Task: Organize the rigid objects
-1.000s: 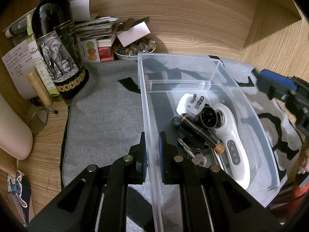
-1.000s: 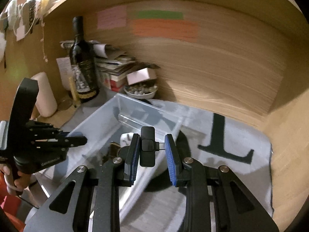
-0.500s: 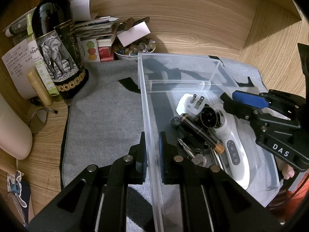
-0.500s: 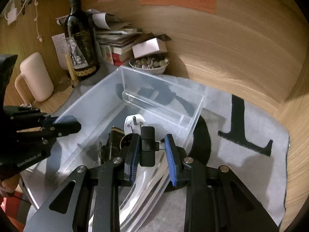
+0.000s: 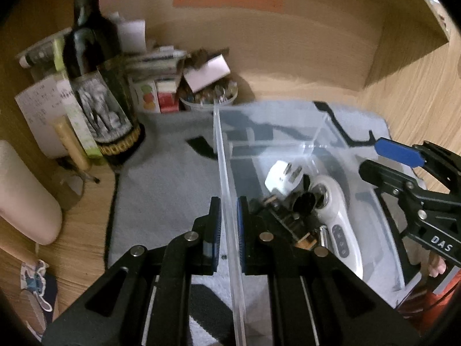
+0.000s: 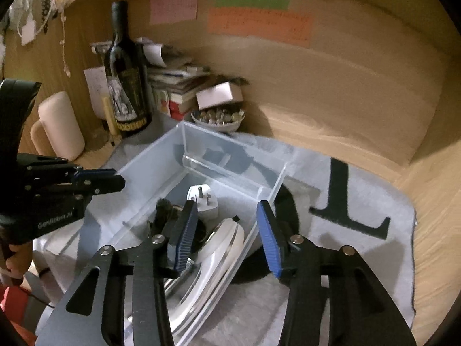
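Observation:
A clear plastic bin (image 5: 317, 124) sits on a grey mat. It holds a white plug (image 5: 281, 174), a white handheld device (image 5: 337, 216), a dark tube and other small items. My left gripper (image 5: 229, 222) is shut on the bin's left wall. My right gripper (image 6: 230, 230) is open and empty over the bin's right side; the bin (image 6: 230, 155) and white plug (image 6: 206, 199) show between its fingers. The right gripper also shows at the right edge of the left wrist view (image 5: 403, 167).
A dark wine bottle (image 5: 95, 86) stands at the back left beside stacked books (image 5: 155, 69) and a bowl of small items (image 5: 210, 98). A pale cylinder (image 5: 23, 196) lies at the left. Wooden walls close the back and right.
My right gripper has opened and let go of the small black object it held; that object is among the items in the bin. The left gripper keeps its hold on the bin wall.

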Motion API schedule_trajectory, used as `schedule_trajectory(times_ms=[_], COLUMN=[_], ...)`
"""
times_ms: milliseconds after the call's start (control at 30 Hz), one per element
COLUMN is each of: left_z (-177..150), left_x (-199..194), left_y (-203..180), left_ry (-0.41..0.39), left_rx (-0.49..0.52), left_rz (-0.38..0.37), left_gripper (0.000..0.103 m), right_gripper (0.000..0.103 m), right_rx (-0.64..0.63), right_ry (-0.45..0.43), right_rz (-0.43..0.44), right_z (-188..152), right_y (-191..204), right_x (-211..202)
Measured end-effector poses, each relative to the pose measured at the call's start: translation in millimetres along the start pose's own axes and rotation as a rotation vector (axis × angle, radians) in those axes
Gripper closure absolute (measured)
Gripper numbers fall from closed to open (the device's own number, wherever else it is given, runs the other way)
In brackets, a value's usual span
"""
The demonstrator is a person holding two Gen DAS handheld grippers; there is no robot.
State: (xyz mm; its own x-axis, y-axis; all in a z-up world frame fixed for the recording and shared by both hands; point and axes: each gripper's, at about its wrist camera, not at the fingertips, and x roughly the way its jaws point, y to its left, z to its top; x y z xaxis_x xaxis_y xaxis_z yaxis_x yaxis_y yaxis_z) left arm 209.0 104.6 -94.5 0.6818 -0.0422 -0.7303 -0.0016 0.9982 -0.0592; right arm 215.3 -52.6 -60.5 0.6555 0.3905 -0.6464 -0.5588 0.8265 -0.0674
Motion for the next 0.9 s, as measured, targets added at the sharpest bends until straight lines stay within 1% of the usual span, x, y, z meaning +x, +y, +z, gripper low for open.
schedule_trajectory(times_ms=[33,100,167,200,233,267,300,367,433,500,567,600,667,733,867,900], left_z=[1.1,1.8,2.5,2.4,2.7,2.8,1.5,1.4,0.3,-2.7,-5.7,-8.7,-12.0,-14.8,-21.9,-23.3], left_x=[-4.4,-15.0,-24.4,-30.1,-35.0,-40.6,-48.8,-59.1,-69.9,-83.1,-96.0,-104.7,-116.6,-126.8,-146.8,-150.1], left_y=[-1.2,-4.3,-7.4,-9.2,-10.6,-11.4,-12.7,-15.2,-17.7,-22.1,-25.8,-28.1,-31.7,-35.5,-45.3,-47.6], left_ry=[-0.014,-0.041,-0.068,-0.086,-0.104,-0.123,-0.154,-0.209,-0.257,-0.308,-0.36,-0.395,-0.444,-0.475,-0.535,-0.545], left_rx=[0.004,0.012,0.018,0.019,0.017,0.015,0.01,0.002,0.002,0.006,0.007,0.006,0.003,0.004,0.02,0.025], left_rz=[0.004,0.006,0.006,0.006,0.008,0.007,0.01,0.018,0.024,0.031,0.033,0.034,0.031,0.027,0.008,0.007], left_gripper=[0.094,0.094,0.094,0.094,0.089,0.082,0.077,0.059,0.052,0.044,0.03,0.027,0.018,0.012,0.004,0.004], right_gripper=[0.058,0.052,0.05,0.047,0.043,0.034,0.025,0.02,0.018,0.01,0.004,0.001,0.0,0.0,0.0,0.0], right_rx=[0.002,0.003,0.005,0.008,0.014,0.021,0.029,0.035,0.039,0.046,0.055,0.061,0.07,0.075,0.096,0.103], right_ry=[-0.015,-0.048,-0.078,-0.096,-0.111,-0.13,-0.158,-0.197,-0.227,-0.256,-0.282,-0.299,-0.326,-0.344,-0.372,-0.378], right_rz=[-0.002,-0.009,-0.015,-0.018,-0.02,-0.023,-0.03,-0.041,-0.052,-0.066,-0.081,-0.09,-0.104,-0.114,-0.125,-0.124], right_z=[0.7,1.7,2.0,2.2,2.0,1.7,0.7,-0.6,-2.3,-4.7,-7.2,-8.9,-11.9,-14.4,-21.8,-23.4], right_y=[-0.6,-1.1,-1.9,-2.1,-2.1,-2.8,-3.2,-3.4,-4.4,-4.5,-4.9,-5.1,-5.4,-6.0,-6.8,-7.1], right_x=[-5.4,-17.4,-29.6,-37.1,-42.7,-48.8,-57.5,-69.8,-82.1,-92.6,-100.1,-105.3,-114.5,-121.3,-135.3,-138.2])
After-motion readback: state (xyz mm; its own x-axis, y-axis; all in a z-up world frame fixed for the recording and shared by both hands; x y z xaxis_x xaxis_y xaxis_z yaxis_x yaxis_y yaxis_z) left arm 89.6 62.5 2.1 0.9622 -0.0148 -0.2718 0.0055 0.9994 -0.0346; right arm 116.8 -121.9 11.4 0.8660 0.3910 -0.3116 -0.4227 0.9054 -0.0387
